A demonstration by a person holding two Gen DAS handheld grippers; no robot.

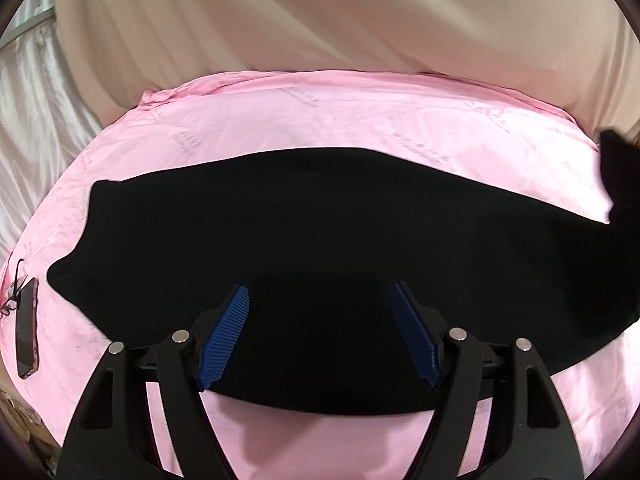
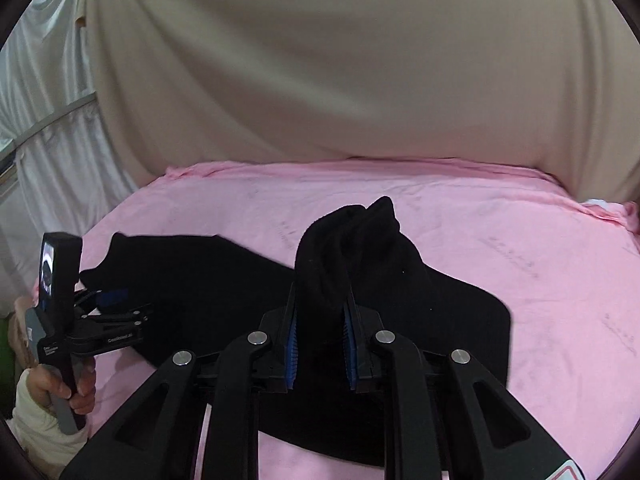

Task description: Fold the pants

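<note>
Black pants [image 1: 300, 220] lie spread across a pink sheet [image 1: 280, 120]. My left gripper [image 1: 320, 312] hovers open over their near edge, blue pads [image 1: 224, 336] wide apart with nothing pinched. In the right wrist view my right gripper [image 2: 320, 320] is shut on a bunched end of the pants [image 2: 348, 240], which sticks up above the fingers, lifted off the sheet. The rest of the pants [image 2: 200, 280] trails left on the pink sheet [image 2: 520, 240]. The left gripper [image 2: 108, 304] shows at the left of that view, held by a hand [image 2: 60, 392].
A phone [image 1: 26, 332] with a thin cord lies on the sheet at the far left. A beige draped cloth [image 1: 320, 20] hangs behind the bed and a white curtain [image 2: 40, 120] to the left. The sheet's far edge [image 2: 360, 164] meets the beige cloth.
</note>
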